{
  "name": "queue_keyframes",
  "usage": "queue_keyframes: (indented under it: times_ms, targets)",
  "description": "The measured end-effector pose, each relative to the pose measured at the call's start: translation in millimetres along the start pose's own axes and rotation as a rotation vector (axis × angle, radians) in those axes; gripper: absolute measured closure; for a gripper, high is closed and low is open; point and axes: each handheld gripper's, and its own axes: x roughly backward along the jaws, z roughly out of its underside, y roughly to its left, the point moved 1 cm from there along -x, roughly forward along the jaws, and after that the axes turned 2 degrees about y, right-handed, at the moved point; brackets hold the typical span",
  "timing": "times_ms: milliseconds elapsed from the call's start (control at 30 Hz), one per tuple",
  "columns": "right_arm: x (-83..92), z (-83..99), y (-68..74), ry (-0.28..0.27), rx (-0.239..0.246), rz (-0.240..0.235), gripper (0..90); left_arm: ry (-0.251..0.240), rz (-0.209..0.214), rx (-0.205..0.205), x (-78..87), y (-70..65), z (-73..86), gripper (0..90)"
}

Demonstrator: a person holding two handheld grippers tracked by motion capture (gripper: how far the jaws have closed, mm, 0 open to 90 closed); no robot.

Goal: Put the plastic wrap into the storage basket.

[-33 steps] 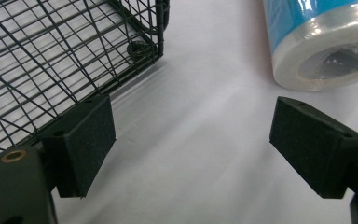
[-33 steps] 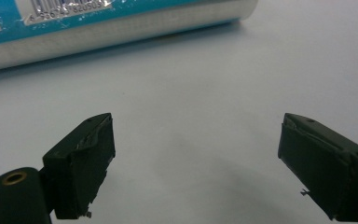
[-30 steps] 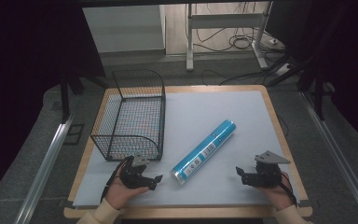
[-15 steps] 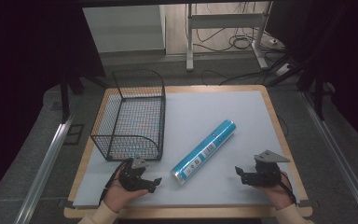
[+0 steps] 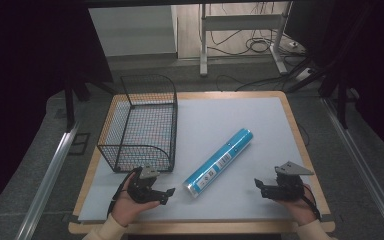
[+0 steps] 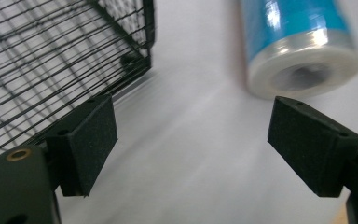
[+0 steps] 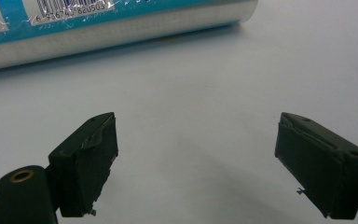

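Blue roll [image 5: 219,162] lies diagonal, near end probably toward left gripper [image 5: 166,192]

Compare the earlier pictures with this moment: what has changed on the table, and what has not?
The left tongs have edged toward the blue roll, their jaws just closing slightly with nothing between them. The right tongs, roll and wire basket stayed put.

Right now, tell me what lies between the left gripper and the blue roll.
Bare grey mat between left gripper and blue roll, in the high view.
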Motion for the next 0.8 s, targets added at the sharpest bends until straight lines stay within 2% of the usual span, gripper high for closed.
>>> queue_keyframes:
  times_ms: [167, 300, 367, 800]
  targets:
    - [-1.4, 1.4, 0.8, 0.014, 0.005, 0.002, 13.6, -0.009, 0.006, -0.006, 8.3, -5.5, -7.4, 15.8]
    - [-1.6, 1.0, 1.1, 0.012, 0.004, 0.001, 13.7, -0.003, 0.023, -0.025, 12.5, -10.6, -12.8, 15.9]
    - [-2.5, 1.2, 1.7, 0.019, 0.004, 0.0, 13.7, -0.006, 0.027, -0.046, 14.4, -17.3, -18.4, 16.1]
    - [-3.9, 1.7, 3.4, 0.03, 0.019, 0.002, 14.2, -0.004, 0.027, -0.077, 14.7, -34.0, -42.5, 16.3]
